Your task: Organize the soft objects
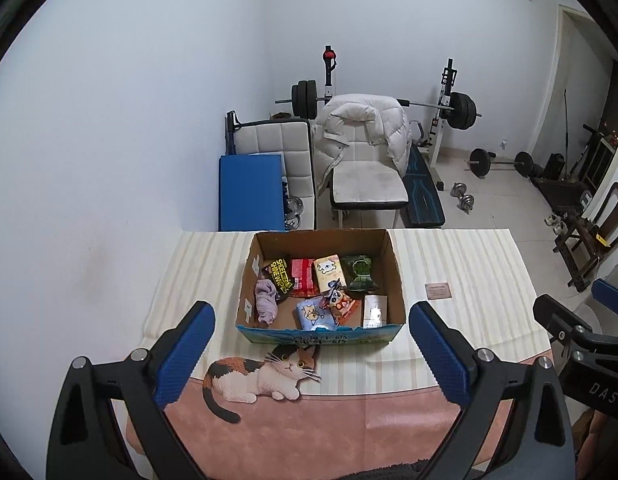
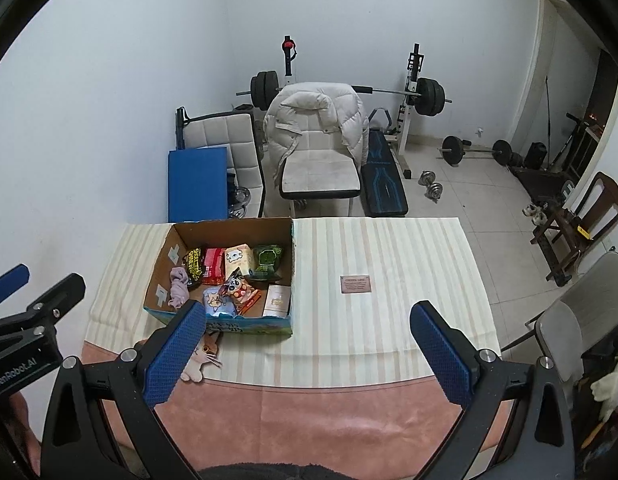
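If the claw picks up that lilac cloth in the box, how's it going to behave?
The lilac cloth lies crumpled and folded against the cardboard box wall, so it probably droops limply when lifted. It looks light and thin, so likely easy to pinch. Being soft fabric, it probably won't roll or break.

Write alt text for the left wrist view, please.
An open cardboard box of snack packets and a lilac cloth sits on a striped tablecloth, beyond the open left gripper. A cat print lies before the box; gym gear stands behind.
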### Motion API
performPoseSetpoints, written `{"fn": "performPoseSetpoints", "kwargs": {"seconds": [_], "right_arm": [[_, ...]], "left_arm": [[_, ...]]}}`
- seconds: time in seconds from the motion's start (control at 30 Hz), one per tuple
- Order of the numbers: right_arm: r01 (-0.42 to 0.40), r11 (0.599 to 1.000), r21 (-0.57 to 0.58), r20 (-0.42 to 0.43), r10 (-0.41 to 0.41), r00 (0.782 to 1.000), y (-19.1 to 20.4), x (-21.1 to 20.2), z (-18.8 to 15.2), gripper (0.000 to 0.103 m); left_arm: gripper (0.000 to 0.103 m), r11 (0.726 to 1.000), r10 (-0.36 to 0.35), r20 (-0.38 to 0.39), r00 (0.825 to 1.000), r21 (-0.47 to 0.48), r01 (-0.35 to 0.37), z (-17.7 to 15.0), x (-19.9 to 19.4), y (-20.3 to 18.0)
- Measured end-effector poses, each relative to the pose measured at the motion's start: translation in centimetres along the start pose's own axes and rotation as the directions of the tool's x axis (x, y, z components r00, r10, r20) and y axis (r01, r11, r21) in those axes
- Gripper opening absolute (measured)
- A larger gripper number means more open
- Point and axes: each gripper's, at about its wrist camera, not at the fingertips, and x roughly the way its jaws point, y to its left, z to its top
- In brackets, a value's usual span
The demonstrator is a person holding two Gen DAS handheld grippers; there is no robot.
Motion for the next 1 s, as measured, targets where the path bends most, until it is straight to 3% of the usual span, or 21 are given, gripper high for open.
{"fn": "performPoseSetpoints", "kwargs": {"seconds": [1.0], "right_arm": [[0.016,1.000,-0.001,-0.005,-0.016,1.000,-0.3,0.3,-0.5,0.103]], "left_arm": [[0.100,1.000,-0.025,-0.038,0.999,0.012,0.025,-1.0,1.3,0.0]]}}
